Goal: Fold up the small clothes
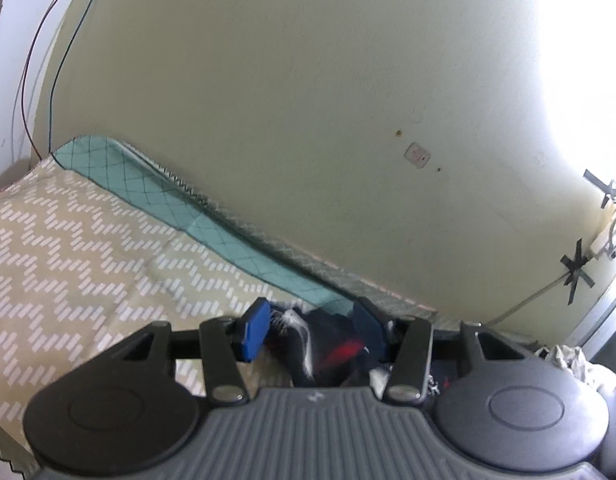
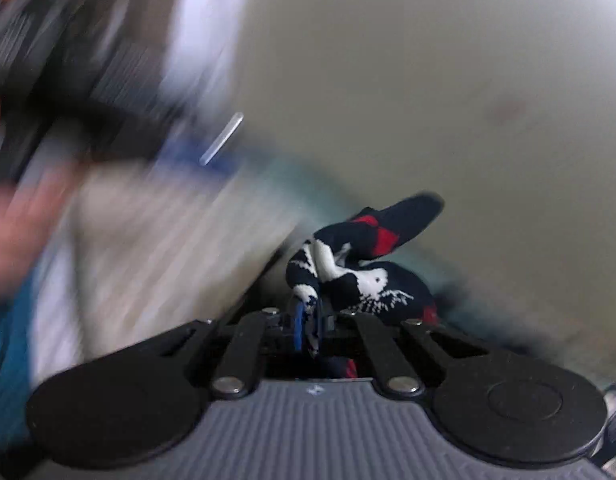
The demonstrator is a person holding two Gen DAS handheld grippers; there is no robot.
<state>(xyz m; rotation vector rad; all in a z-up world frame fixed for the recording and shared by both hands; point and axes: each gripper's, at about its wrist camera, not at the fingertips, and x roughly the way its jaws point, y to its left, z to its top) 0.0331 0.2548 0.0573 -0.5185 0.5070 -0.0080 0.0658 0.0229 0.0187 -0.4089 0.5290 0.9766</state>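
The right hand-held gripper [image 2: 308,326] pinched one end of a sock [image 2: 360,264] trailing toward upper right; the left hand-held gripper [image 1: 312,330] stood wide around it.

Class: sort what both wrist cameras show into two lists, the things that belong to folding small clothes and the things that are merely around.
Belongs to the job:
patterned sock
right gripper, shut on it
left gripper, open around dark fabric
zigzag bedspread

Just lying about:
wall socket
wires
white cloth
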